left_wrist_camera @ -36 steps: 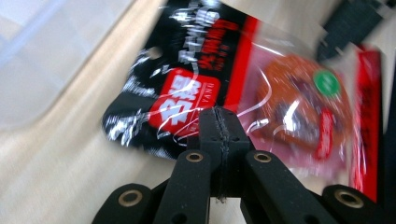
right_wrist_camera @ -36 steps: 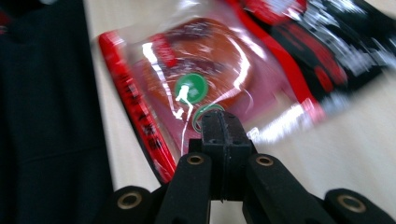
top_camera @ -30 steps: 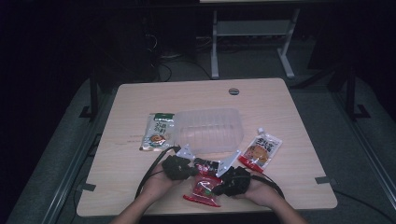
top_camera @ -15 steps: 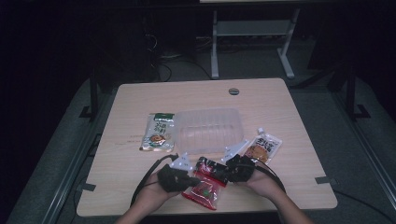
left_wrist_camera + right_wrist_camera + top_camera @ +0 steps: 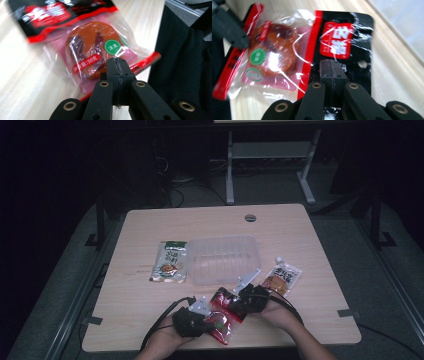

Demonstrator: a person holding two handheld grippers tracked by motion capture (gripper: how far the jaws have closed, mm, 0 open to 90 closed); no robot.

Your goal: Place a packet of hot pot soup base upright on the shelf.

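Near the table's front edge, the left gripper and right gripper each clench opposite ends of the red snack packet.

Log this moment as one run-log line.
left hand-held gripper: shut on red-and-black plastic snack packet | right hand-held gripper: shut on packet's other end | packet: near table front edge

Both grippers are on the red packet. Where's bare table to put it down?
Bare table: the far strip past the tray, and the left side beyond the green packet. Crowded: near edge, where both grippers hold the red packet, beside the orange packet.
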